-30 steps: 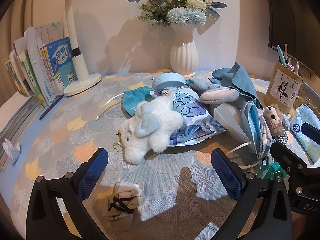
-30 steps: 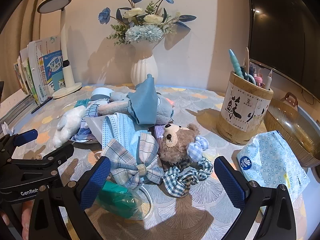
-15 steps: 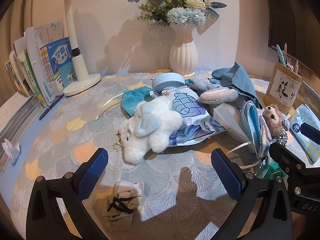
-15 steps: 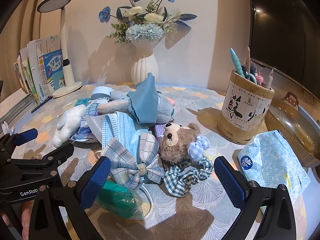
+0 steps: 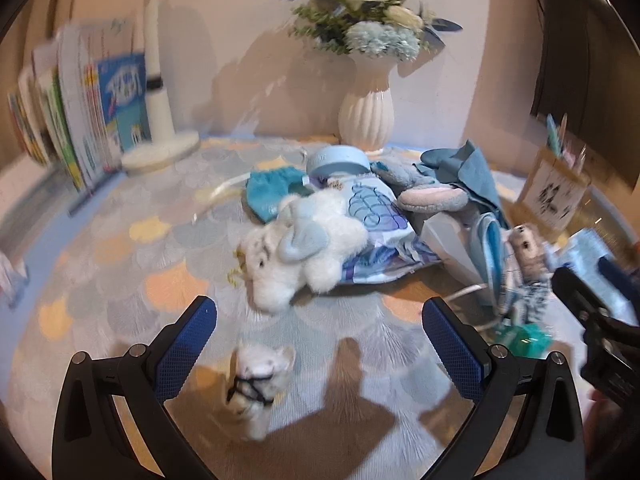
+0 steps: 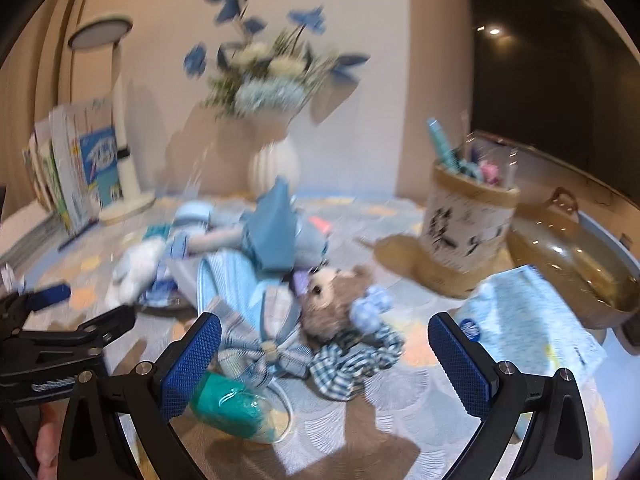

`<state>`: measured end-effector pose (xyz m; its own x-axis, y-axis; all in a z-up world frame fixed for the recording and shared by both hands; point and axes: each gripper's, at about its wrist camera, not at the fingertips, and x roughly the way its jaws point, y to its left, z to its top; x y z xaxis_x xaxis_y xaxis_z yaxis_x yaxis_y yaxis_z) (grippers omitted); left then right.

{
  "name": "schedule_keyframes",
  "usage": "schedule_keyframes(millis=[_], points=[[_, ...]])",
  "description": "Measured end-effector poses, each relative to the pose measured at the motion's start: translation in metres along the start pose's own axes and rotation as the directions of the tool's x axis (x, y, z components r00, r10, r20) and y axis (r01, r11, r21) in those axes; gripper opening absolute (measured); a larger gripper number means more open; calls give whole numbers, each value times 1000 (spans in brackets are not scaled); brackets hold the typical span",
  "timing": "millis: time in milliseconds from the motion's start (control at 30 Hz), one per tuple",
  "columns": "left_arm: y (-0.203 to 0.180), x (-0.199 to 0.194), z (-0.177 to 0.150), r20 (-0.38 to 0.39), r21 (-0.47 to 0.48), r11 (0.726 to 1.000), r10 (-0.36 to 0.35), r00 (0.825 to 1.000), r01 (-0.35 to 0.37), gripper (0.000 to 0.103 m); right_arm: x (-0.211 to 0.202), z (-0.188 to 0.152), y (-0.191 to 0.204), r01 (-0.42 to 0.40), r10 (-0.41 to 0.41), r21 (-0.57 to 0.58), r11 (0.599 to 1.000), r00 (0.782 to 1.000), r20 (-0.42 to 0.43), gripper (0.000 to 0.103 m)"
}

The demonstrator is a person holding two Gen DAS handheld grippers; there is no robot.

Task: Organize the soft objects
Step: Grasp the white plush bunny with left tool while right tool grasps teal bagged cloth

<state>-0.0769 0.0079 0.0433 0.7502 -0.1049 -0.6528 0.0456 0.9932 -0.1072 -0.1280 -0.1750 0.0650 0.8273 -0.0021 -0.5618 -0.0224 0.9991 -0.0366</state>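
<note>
A heap of soft things lies mid-table. A white plush animal (image 5: 304, 248) with a blue ear lies just beyond my open, empty left gripper (image 5: 320, 340). A small white pouch (image 5: 258, 384) lies between its fingers. A brown teddy bear (image 6: 334, 304), a plaid bow (image 6: 264, 340) and a checked scrunchie (image 6: 352, 356) lie just beyond my open, empty right gripper (image 6: 324, 356). A blue cloth (image 6: 272, 232), a grey plush (image 5: 428, 196) and face masks (image 6: 224, 280) are in the pile. Both views are blurred.
A white vase of flowers (image 5: 366, 120) stands at the back, a desk lamp (image 5: 160, 120) and books (image 5: 80, 120) at back left. A pen holder (image 6: 468, 236), a glass bowl (image 6: 576, 268) and a tissue pack (image 6: 532, 320) are at right. A green packet (image 6: 232, 408) lies near the right gripper.
Both grippers have moved, so both views are now blurred and tilted. The right gripper has edged closer to the bear and bow. The objects have not moved.
</note>
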Motion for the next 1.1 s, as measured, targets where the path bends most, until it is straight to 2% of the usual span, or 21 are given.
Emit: schedule_keyframes(millis=[67,167,267,367,433,500,600,700,767,800,867,933,1000,1033,1067,1100], points=[[10,-11,0,6,-9,1000,-13,1000,13,103,-1,1,-4,2,-2,20,1000,1000,1,103],[22,-26,5,26,31,999,20,999,-21,103,1,1,-8,-4,4,39,999,1000,-19,103],[33,-33,17,15,65,998,-11,1000,10,102,-4,1,-13,-7,8,57,998,1000,-19,103],[29,-25,31,-23,161,986,-28,999,31,102,-17,-5,-10,17,-16,25,1000,999,-31,103],[22,-11,37,-60,220,971,-87,994,99,103,-29,-12,-4,-15,14,-21,1000,999,-34,103],[19,11,42,-97,228,966,-100,990,120,103,-35,-19,0,-71,68,-42,997,995,-69,103],[22,44,47,-150,166,978,-101,984,125,102,-30,-23,1,-135,130,-22,991,979,-155,103],[29,69,44,-178,57,987,-139,974,151,102,-16,-18,6,-185,180,-2,983,957,-227,103],[33,78,39,-184,8,985,-166,969,171,102,-7,-16,11,-218,216,22,976,941,-261,103],[35,81,38,-196,-5,986,-167,966,169,100,0,-17,15,-229,227,25,973,930,-289,103],[37,79,37,-183,-14,977,-211,960,212,94,11,-19,22,-230,223,20,973,917,-331,103],[40,79,36,-183,-28,973,-229,956,228,94,17,-20,29,-234,226,18,972,913,-341,103],[44,83,36,-188,-59,970,-242,952,235,92,20,-20,35,-228,217,6,974,917,-334,97],[46,82,37,-177,-68,967,-255,951,246,80,20,-20,38,-226,212,-3,974,919,-331,86],[47,81,36,-170,-70,967,-252,953,243,72,21,-20,42,-221,202,-21,975,922,-329,72],[47,80,35,-165,-73,969,-246,955,237,67,21,-22,44,-214,191,-36,976,925,-328,65]])
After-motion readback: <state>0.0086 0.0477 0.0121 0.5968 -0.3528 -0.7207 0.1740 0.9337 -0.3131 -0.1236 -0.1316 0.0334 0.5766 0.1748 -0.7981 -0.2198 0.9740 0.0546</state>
